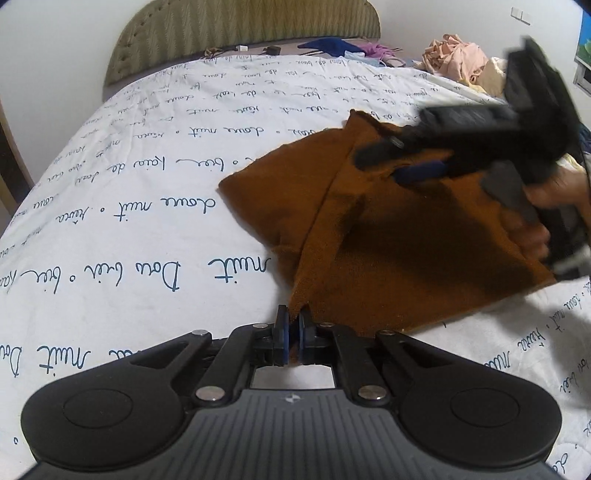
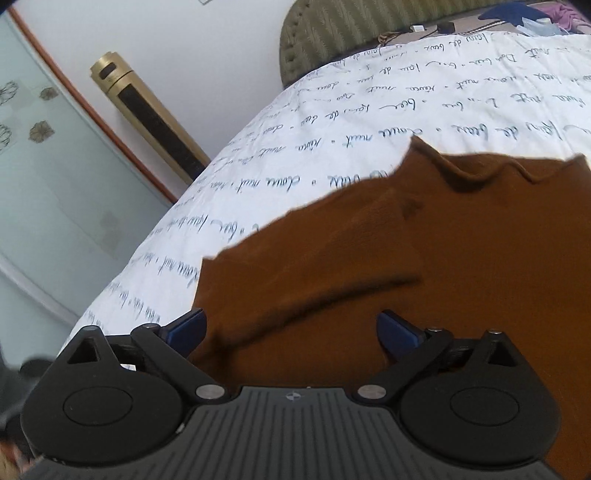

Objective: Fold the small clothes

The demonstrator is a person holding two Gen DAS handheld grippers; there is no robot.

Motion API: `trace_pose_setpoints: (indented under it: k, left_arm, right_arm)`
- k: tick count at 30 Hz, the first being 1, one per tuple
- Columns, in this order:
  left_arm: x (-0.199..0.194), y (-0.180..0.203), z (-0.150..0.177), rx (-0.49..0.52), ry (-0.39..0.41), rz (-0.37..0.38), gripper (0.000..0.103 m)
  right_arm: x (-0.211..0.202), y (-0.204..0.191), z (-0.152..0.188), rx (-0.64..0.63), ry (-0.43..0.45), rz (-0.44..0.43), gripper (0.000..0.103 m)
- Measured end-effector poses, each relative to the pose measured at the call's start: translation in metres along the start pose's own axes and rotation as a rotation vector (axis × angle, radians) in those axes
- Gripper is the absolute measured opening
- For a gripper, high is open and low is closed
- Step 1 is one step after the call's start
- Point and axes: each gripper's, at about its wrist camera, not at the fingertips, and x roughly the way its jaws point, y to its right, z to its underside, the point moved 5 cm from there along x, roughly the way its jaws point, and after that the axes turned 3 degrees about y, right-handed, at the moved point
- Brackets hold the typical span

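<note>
We see the left tongs (image 1: 291,332) clamped tight on the near corner of the brown cloth (image 1: 399,236), the two blue pads (image 1: 281,338) pressed together with a pinch of fabric between them. From that pinched corner the brown cloth runs away from the left tongs and off to their right, lying flat on the white bedsheet (image 1: 129,184) with its blue handwriting print. Its long axis goes from the gripped corner up toward the far right, and one folded flap points out to the left of that line, ending in a blunt corner on the sheet.

Over the far part of the cloth we see the right tongs (image 1: 388,162), blurred, held by a hand (image 1: 550,192) at the right edge of the left wrist view. In the right wrist view those right tongs (image 2: 291,328) stand wide open, their blue pads (image 2: 399,332) spread well apart above the brown cloth (image 2: 406,258), nothing pressed between them. The cloth fills the space ahead of and under the right tongs, its wavy far edge pointing toward the padded headboard (image 2: 369,33).

Beyond the left tongs, at the far right of the bed, we see a heap of pale pink clothes (image 1: 461,59). To the left of the right tongs a gold-coloured tower (image 2: 147,110) stands against the wall.
</note>
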Motion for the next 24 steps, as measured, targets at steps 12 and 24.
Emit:
trace_pose_setpoints:
  k: [12,24]
  left_arm:
    - [-0.005,-0.007,0.002,-0.035,-0.014,-0.063,0.007]
    - [0.011,0.072,-0.063,0.376,0.132,-0.052,0.009]
  right_arm:
    - [0.003,-0.014,-0.037,0.103,0.156,-0.166,0.098]
    - [-0.07,0.038,-0.011,0.172,0.263,0.084,0.099]
